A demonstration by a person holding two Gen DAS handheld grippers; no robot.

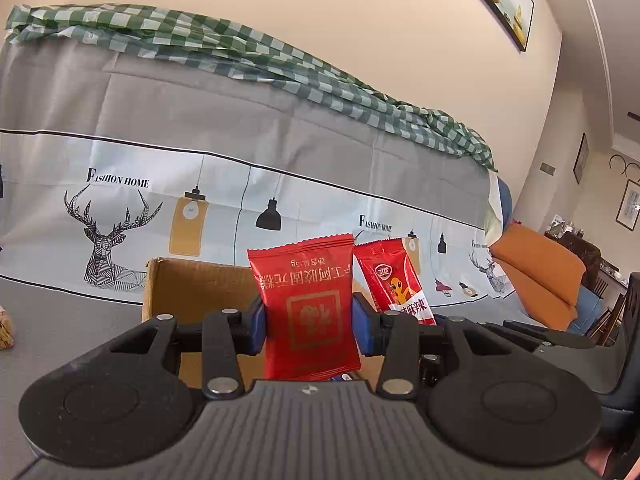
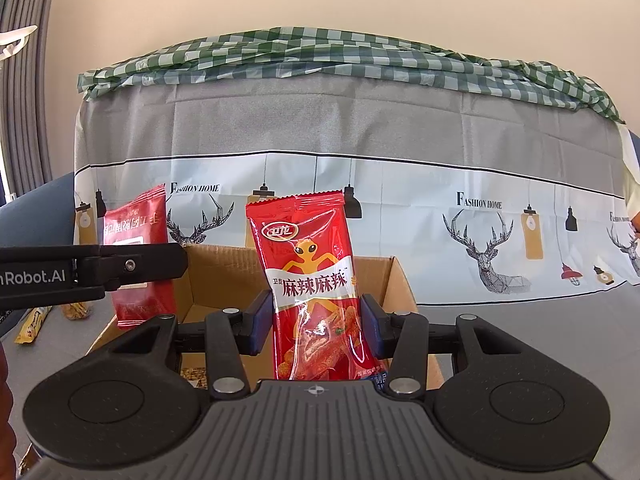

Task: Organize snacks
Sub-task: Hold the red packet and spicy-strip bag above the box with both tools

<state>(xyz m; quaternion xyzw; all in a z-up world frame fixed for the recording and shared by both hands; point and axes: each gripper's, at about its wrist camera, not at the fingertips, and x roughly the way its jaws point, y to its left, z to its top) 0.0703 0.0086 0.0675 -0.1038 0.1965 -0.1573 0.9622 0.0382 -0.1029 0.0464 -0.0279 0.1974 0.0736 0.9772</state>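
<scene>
My left gripper [image 1: 308, 320] is shut on a red snack packet with gold print [image 1: 308, 304], held upright and upside down over an open cardboard box [image 1: 192, 288]. My right gripper [image 2: 316, 320] is shut on a red spicy-strip packet with an orange figure [image 2: 316, 288], also upright above the same cardboard box [image 2: 224, 276]. In the left wrist view the spicy-strip packet [image 1: 396, 280] shows just to the right. The right wrist view has the gold-print packet [image 2: 140, 224] at the left, behind the left gripper's black arm [image 2: 92, 272].
A grey cloth printed with deer and lamps [image 2: 440, 160] hangs behind the box, with a green checked cloth [image 2: 320, 56] on top. Loose snack packets [image 2: 36, 324] lie on the grey surface at left. Orange cushions [image 1: 540, 276] sit at the right.
</scene>
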